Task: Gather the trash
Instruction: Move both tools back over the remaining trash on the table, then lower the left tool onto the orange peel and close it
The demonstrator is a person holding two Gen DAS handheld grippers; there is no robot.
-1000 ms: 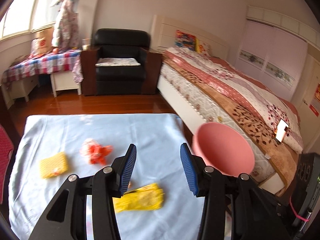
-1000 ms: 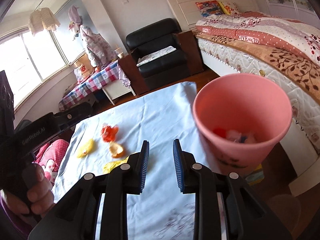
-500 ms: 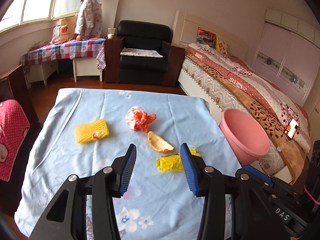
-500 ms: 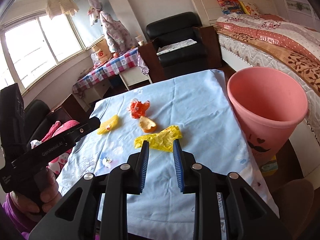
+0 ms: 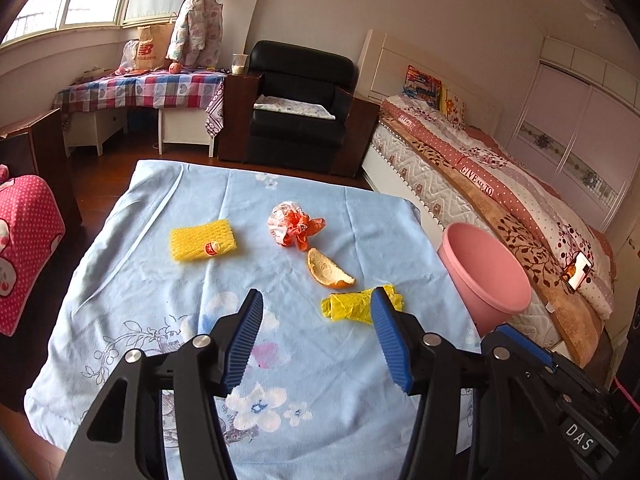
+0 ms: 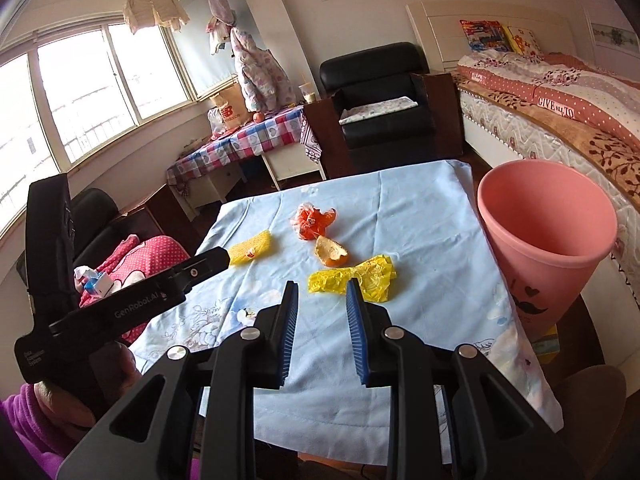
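Now both cameras had pulled back; left gripper [image 5: 316, 336] gaped wide, right gripper [image 6: 322, 312] parted, nearing the crumpled yellow plastic wrapper [image 6: 352, 278] at centre frame

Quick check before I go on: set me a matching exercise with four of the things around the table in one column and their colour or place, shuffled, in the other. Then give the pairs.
Things:
1. foam net
2. crumpled bag
3. peel
4. bin

Descriptions:
A. pink, standing off the table's edge on the bed side
B. yellow, with a small red sticker, farthest from the bin
C. orange and white, at the middle of the cloth
D. curved orange piece with a pale inside, between the crumpled bag and the yellow wrapper

Pairs: 1-B, 2-C, 3-D, 4-A
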